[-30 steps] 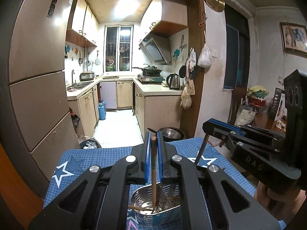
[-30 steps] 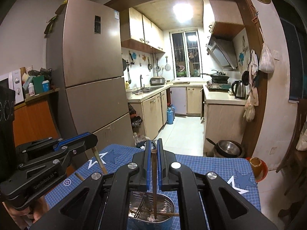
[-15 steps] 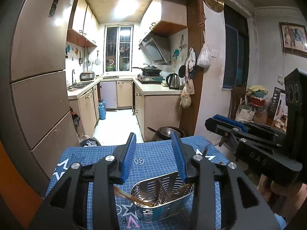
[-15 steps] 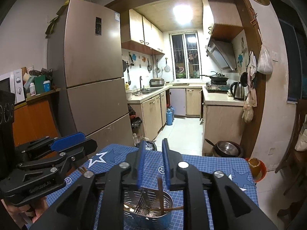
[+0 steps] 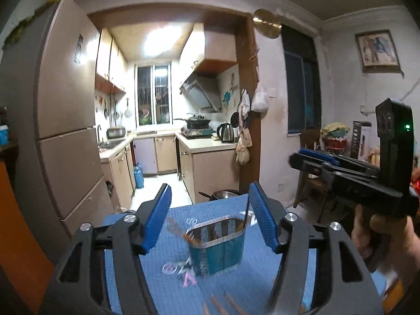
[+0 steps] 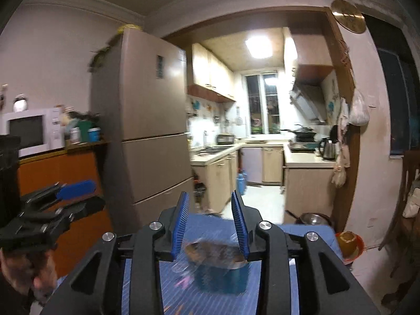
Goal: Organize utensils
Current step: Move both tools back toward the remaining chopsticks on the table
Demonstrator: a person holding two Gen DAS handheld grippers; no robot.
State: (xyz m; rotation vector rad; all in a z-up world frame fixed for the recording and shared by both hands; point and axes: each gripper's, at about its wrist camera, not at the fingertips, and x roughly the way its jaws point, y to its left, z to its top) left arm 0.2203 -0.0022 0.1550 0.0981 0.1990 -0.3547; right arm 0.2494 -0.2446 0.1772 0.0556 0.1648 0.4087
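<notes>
left gripper point(image 5: 210, 218): fingers spreading, nothing between | right gripper point(image 6: 211, 224): opening too, empty | oval steel mesh utensil basket point(image 5: 216, 246): on blue star-print table point(image 5: 162, 283), brown wooden chopsticks point(image 5: 177, 228) leaning inside, so drop-off looks done imo

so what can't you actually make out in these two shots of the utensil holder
- Utensil holder contents, right wrist view: motion blur smears them, so there is no counting or naming them.
- Chopsticks on the mat, left wrist view: cut off by the bottom edge and blurred.
- Mat prints, left wrist view: too blurred to read.
- Holder's near wall, right wrist view: partly hidden behind the right gripper, whose jaws are opening with nothing between them.
</notes>
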